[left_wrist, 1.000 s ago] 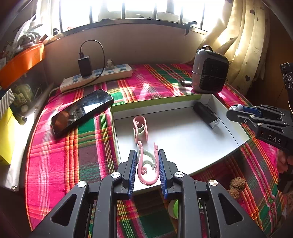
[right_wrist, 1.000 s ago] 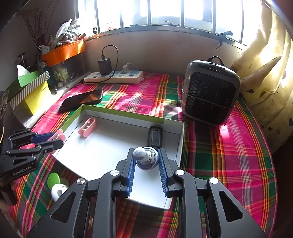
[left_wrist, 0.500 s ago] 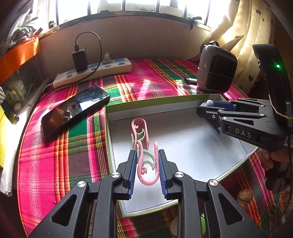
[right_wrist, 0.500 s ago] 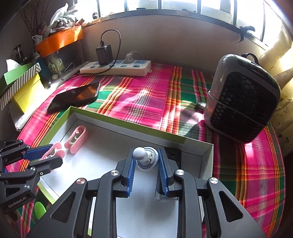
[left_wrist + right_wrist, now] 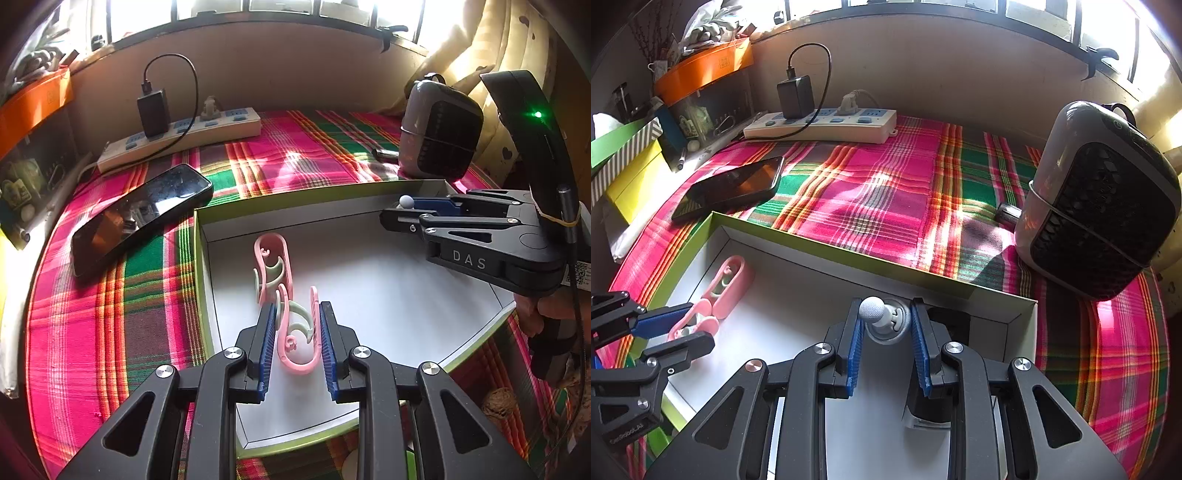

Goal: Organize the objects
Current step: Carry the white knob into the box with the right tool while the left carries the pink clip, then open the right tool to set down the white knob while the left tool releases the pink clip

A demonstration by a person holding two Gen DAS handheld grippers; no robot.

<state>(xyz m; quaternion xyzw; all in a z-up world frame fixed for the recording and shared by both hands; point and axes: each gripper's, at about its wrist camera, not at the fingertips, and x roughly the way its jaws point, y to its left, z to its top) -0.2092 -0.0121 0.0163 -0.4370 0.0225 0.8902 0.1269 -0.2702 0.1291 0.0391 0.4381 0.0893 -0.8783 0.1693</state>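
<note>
I've got both tongs over the white box w/ the green rim, which sits on the plaid-covered surface.

Left tongs: clenched on a pink clip w/ a pale green inner hook; blue pads touch both its sides. It hangs over the box's near-left part, just beside a second pink clip that lies flat on the box floor. Can't tell if the two clips touch.

Right tongs: closed on a small grey-white knobbed piece, ball end pointing up-left, over the far-right corner of the box. A black oblong item lies on the box floor under the right finger, mostly hidden.

Outside the box: black phone on the cloth to the left, touching or v. near the box's far-left corner; white power strip w/ black charger at the back wall; grey/black heater to the right, well apart from the tongs. Walnut-like lump near the box's right edge.
</note>
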